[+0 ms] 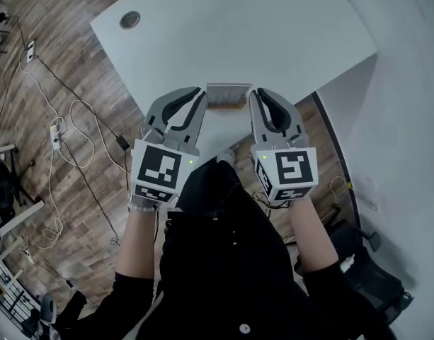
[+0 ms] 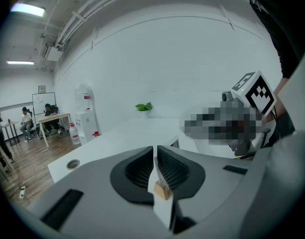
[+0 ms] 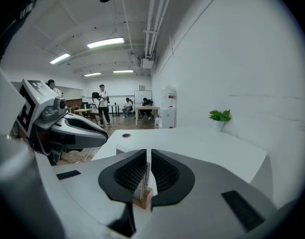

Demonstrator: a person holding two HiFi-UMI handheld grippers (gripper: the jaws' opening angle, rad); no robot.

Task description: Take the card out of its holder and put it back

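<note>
Two grippers meet over the near edge of the white worktop (image 1: 273,34). The left gripper (image 1: 200,95) is clenched on the left end of the card (image 1: 228,91), and the right gripper (image 1: 255,95) is clenched on its right end. In each gripper view the card (image 2: 154,176) (image 3: 142,179) sits edge-on between the ribbed pads. The card stands in its wooden holder (image 1: 227,105), which shows just under the jaws at 6 o'clock (image 2: 162,189) (image 3: 144,198). A round grommet (image 1: 129,20) lies in the worktop at 10 o'clock. Cables (image 1: 68,126) trail over the wood floor at 9 o'clock. A small plant (image 3: 220,116) stands at 2 o'clock.
</note>
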